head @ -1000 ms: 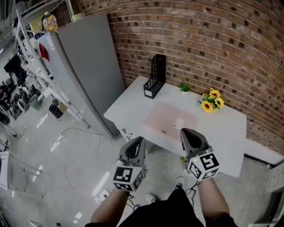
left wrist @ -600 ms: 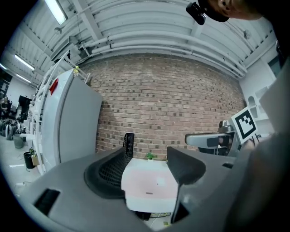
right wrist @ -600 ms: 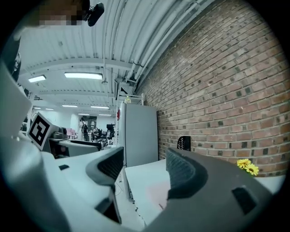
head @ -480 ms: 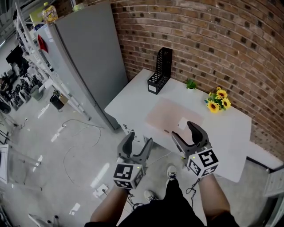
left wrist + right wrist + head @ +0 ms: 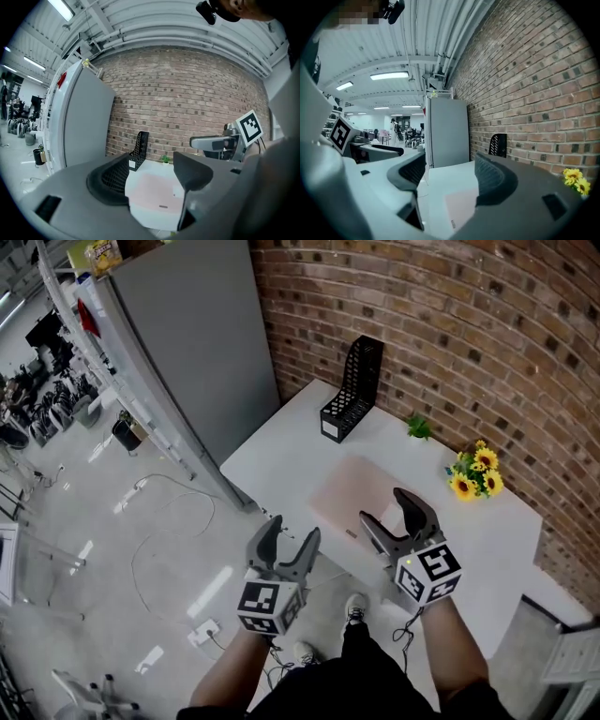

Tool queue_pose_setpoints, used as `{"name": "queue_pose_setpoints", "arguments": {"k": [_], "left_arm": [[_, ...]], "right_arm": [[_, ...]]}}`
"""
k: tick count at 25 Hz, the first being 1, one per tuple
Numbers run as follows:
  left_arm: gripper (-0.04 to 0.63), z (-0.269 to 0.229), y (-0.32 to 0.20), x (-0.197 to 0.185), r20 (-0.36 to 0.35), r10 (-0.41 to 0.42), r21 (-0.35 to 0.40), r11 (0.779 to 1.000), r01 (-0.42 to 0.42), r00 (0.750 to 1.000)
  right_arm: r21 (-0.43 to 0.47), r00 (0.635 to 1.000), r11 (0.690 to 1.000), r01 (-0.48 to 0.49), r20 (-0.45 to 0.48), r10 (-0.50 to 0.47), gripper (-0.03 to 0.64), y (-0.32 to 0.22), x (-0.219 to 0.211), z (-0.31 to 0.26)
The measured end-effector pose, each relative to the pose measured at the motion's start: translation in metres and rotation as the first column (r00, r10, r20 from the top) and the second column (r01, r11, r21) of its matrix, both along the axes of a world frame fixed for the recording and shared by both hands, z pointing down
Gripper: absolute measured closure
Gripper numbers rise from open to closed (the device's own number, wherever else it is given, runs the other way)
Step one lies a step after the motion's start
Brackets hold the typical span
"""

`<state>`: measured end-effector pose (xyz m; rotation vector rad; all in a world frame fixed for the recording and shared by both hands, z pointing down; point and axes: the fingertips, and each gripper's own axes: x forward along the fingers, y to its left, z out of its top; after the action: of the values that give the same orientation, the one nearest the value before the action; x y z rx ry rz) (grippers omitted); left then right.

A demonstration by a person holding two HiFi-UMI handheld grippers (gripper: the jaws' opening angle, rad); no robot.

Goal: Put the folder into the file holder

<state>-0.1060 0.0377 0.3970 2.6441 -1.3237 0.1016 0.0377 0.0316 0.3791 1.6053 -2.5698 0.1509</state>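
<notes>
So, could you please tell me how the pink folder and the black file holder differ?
The folder is pale pink and solid; the file holder is black mesh. The folder lies flat near the front edge of the table; the file holder stands upright at the back by the brick wall. Both rest on that white table, untouched.

The right gripper (image 5: 451, 180) holds its grey jaws apart; they have just been opening, with nothing between them. Beyond them a flat pale pink folder (image 5: 461, 206) lies on the white table (image 5: 443, 169). A black mesh file holder (image 5: 498, 145) stands upright by the red brick wall (image 5: 534, 84).
</notes>
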Motion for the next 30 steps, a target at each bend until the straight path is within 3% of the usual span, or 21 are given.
{"name": "queue_pose_setpoints", "arguments": {"k": [16, 30], "left_arm": [[0.310, 0.042, -0.072, 0.052, 0.015, -0.114, -0.101, 0.988, 0.115, 0.993], [0.308, 0.080, -0.096, 0.065, 0.000, -0.204, -0.228, 0.953, 0.198, 0.979]], "right_arm": [[-0.081, 0.990, 0.987, 0.142, 0.031, -0.139, 0.255, -0.103, 0.050, 0.035], [-0.172, 0.974, 0.959, 0.226, 0.047, -0.221, 0.241, -0.140, 0.063, 0.070]]}}
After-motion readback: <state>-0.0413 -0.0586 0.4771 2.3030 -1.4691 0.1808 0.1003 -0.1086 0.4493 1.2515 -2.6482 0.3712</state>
